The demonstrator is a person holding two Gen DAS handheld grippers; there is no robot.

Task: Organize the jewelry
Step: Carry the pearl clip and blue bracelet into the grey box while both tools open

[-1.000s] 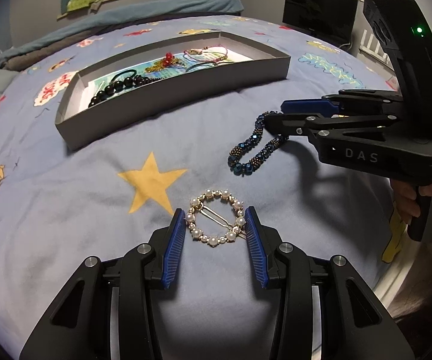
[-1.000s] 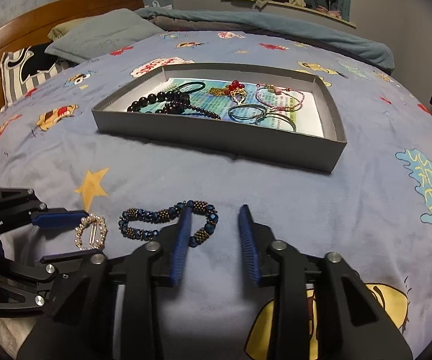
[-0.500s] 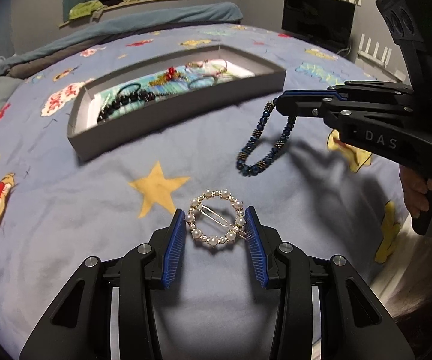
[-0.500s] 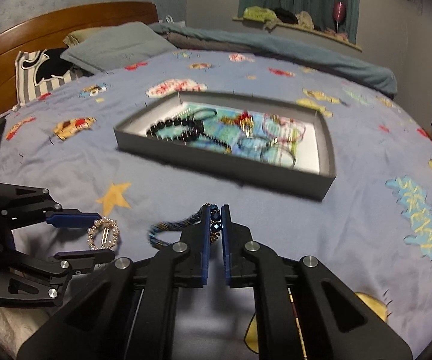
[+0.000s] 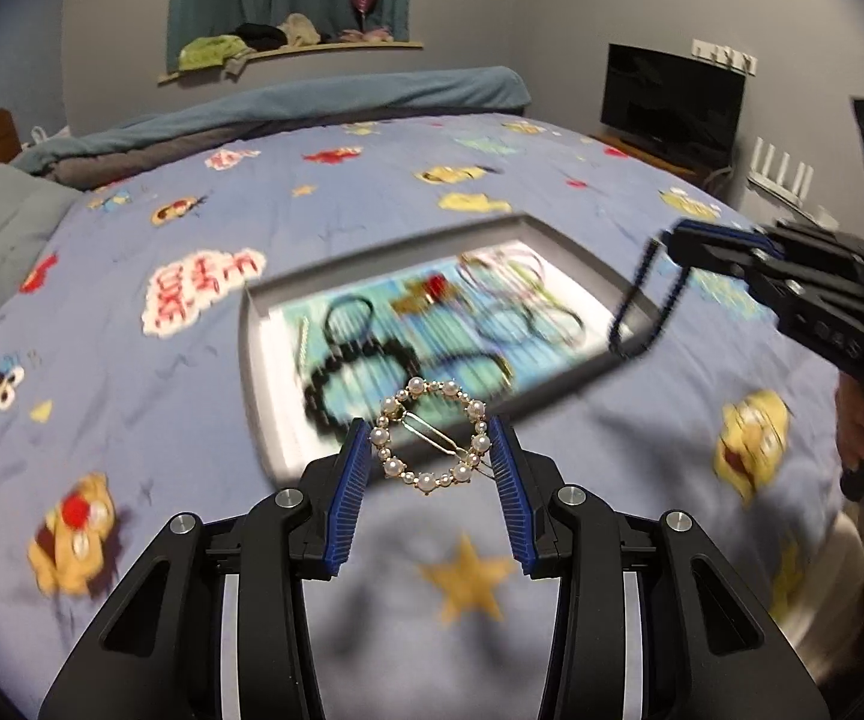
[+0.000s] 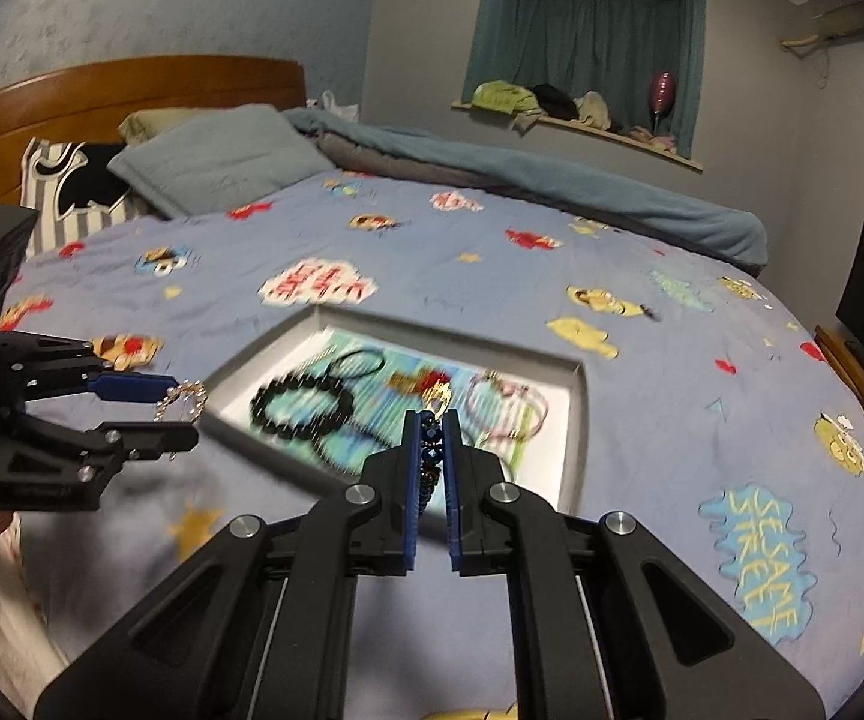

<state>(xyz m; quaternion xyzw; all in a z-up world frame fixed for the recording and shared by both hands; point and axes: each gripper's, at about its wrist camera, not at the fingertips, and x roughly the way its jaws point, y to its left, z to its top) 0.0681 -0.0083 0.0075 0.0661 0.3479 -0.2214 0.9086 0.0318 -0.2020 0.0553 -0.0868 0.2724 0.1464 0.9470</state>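
Note:
My left gripper (image 5: 429, 441) is shut on a round pearl hair clip (image 5: 432, 477) and holds it in the air over the near edge of the grey jewelry tray (image 5: 252, 360). My right gripper (image 6: 431, 432) is shut on a dark blue beaded bracelet (image 6: 429, 450), which hangs from its tips above the tray's right side in the left wrist view (image 5: 642, 312). The tray (image 6: 576, 414) holds black bead bracelets (image 6: 300, 408), hair ties and pink bangles (image 6: 504, 408). The left gripper with the clip shows in the right wrist view (image 6: 183, 414).
The tray lies on a blue cartoon-print bedspread (image 5: 192, 210). Pillows (image 6: 216, 156) and a wooden headboard (image 6: 132, 84) are at the far left. A black TV (image 5: 672, 102) stands beyond the bed's right edge. A window shelf (image 6: 576, 120) holds clothes.
Both grippers have lifted off the bedspread with their jewelry and moved forward over the tray. The view is blurred by motion.

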